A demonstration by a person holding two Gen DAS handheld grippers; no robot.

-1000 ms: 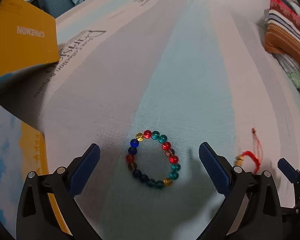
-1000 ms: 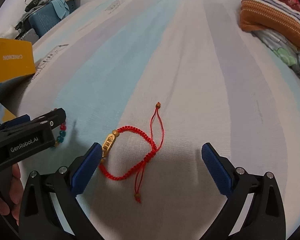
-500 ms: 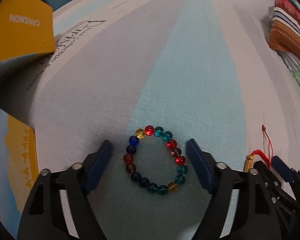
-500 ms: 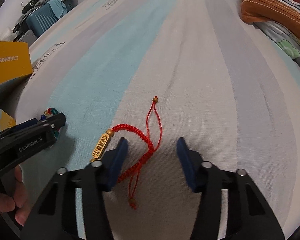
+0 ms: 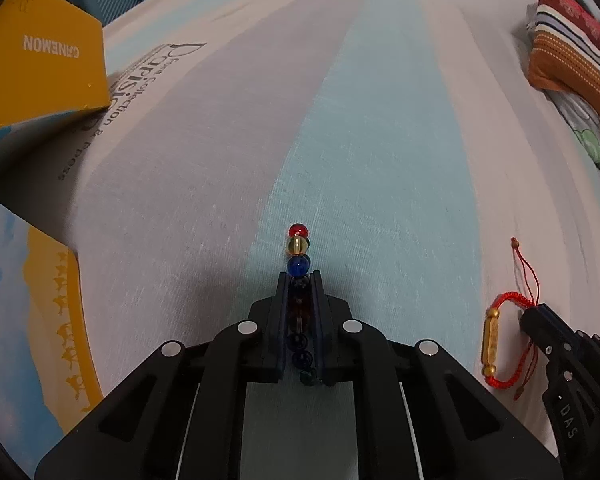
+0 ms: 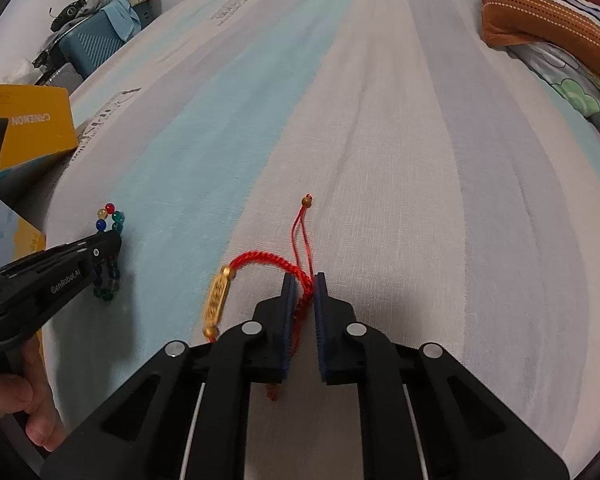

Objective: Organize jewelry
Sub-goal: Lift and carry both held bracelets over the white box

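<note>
Both my claws clamp bracelets on the striped bed.

My left claw (image 5: 300, 280) is pinched tight on the beaded bracelet (image 5: 298, 248), squeezed flat between the pads, its red, yellow and blue beads poking out ahead over the pale blue stripe of the bed sheet (image 5: 380, 120). My right claw (image 6: 302, 280) grips the red cord bracelet (image 6: 260, 260), its gold charm (image 6: 216, 300) lying just left. A yellow box (image 5: 40, 60) sits far left.
</note>
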